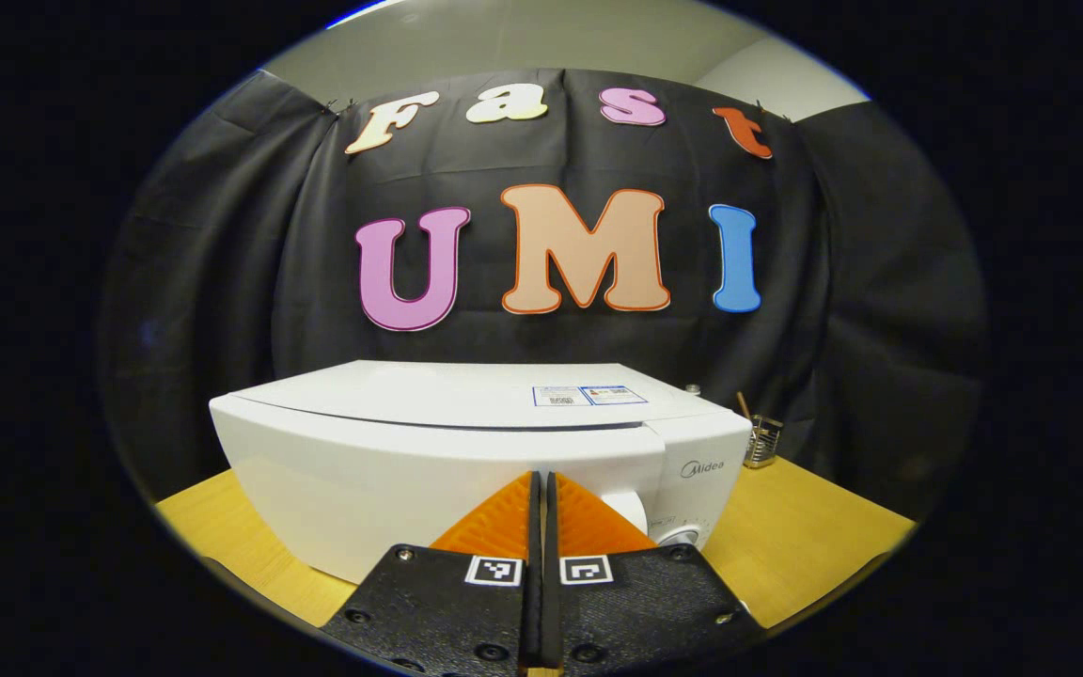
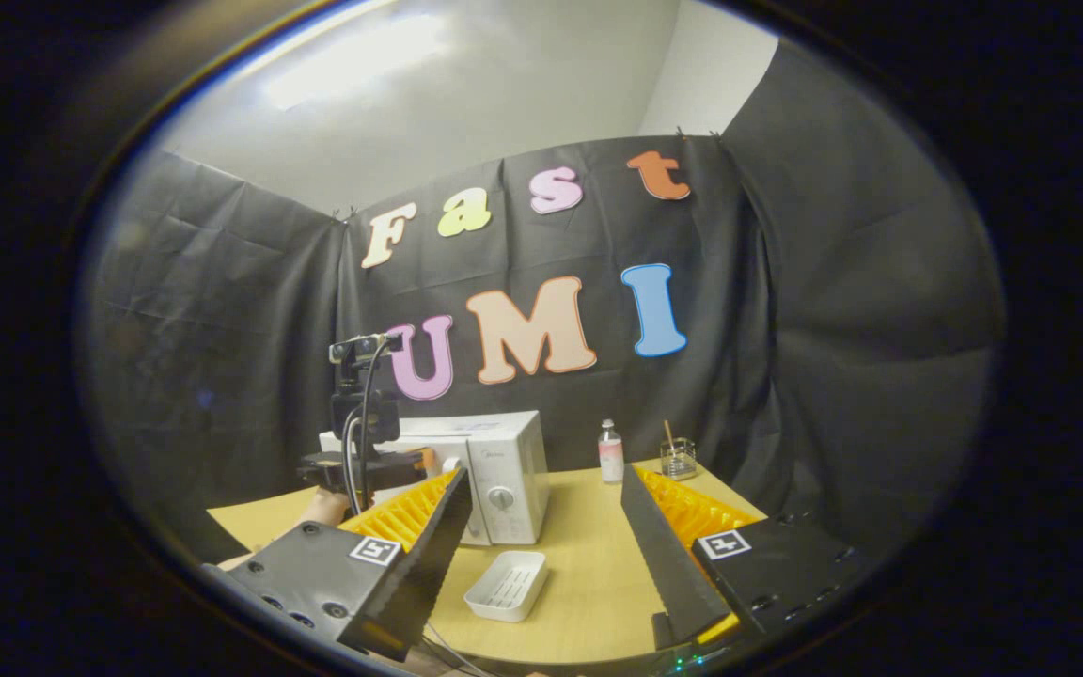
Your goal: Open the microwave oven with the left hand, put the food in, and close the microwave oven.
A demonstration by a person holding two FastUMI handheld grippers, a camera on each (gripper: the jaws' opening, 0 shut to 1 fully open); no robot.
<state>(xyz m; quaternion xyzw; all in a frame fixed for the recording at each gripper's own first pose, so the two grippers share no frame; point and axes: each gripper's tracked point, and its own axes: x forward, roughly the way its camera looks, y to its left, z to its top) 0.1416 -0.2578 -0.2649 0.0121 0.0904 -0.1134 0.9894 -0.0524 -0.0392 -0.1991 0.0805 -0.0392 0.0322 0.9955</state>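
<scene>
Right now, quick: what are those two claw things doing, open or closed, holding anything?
Left gripper: jaws closed, holding nothing, facing the microwave.
Right gripper: jaws open, empty.

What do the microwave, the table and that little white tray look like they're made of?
Microwave: smooth white casing with a soft sheen, probably painted metal or plastic; the look leaves it open. Table: light wood-look top with faint grain, matte, possibly laminate. Tray: white, thin-walled, ribbed floor, likely plastic.
</scene>
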